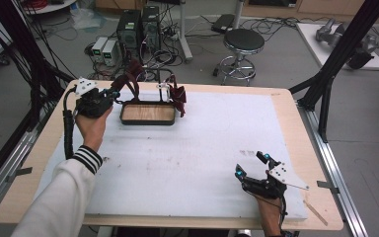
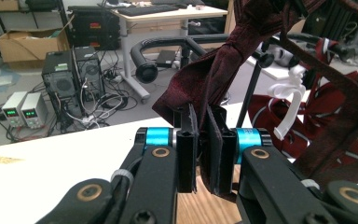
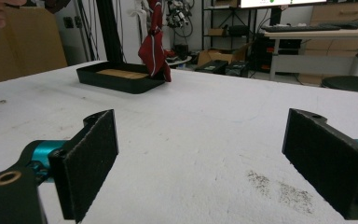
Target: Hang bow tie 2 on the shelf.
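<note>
The right gripper rests at the near edge of the white surface, its 2 fingers spread wide with nothing between them, well apart from the work. Across the surface, the left gripper has its 2 fingers pressed together on a strap of the dark red necktie, holding it above the black tray with its wooden floor. The pinch looks to sit near a fold or edge of the fabric, which rises out of the fingers and loops away toward a white plastic clip, with more of the tie draped at the tray's far right corner.

The likely risks: the narrow strap could slip out of so small a bite if pulled hard; the loose loops may snag on the tray's rim or the clip and drag the light tray along; and with the right gripper idle, nothing steadies the tray.
</note>
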`<state>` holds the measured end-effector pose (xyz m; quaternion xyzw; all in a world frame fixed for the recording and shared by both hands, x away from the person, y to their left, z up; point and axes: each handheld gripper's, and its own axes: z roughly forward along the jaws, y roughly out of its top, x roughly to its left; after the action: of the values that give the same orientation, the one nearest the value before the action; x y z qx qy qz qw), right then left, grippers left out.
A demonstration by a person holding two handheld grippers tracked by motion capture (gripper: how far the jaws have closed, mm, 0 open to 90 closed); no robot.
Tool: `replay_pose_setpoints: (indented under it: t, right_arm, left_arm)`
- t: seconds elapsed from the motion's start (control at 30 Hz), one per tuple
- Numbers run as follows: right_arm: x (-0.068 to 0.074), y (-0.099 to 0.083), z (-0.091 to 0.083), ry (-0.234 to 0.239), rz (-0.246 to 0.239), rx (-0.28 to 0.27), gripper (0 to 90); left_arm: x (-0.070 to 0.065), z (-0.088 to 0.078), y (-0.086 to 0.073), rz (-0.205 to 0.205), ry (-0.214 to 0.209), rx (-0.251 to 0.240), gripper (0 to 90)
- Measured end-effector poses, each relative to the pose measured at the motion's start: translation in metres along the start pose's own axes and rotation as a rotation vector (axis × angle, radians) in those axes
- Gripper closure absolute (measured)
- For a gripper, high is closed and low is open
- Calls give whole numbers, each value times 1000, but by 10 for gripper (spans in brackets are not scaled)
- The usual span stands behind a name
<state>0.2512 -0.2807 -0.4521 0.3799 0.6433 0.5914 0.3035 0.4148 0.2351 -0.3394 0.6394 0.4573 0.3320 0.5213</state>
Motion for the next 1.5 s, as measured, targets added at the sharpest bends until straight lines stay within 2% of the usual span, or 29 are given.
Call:
replay_pose_setpoints:
  t: [0.33,0.4,0.9,1.27,1.5]
  right_arm:
    - [0,0,0,-1,4,1,97]
    - [0,0,-1,-1,6,0,97]
    - [-1,0,-1,0,12,-1,96]
    - [-1,0,-1,0,10,-2,97]
    - [-1,0,0,1,10,-2,97]
  left_arm:
    - [-2,6,-1,-31,29,-16,831]
    - [-2,8,-2,-48,37,-22,831]
    - [-7,14,-3,-66,77,-52,831]
    - [-7,18,-5,-97,102,-52,831]
    - [-8,21,-5,-97,115,-50,830]
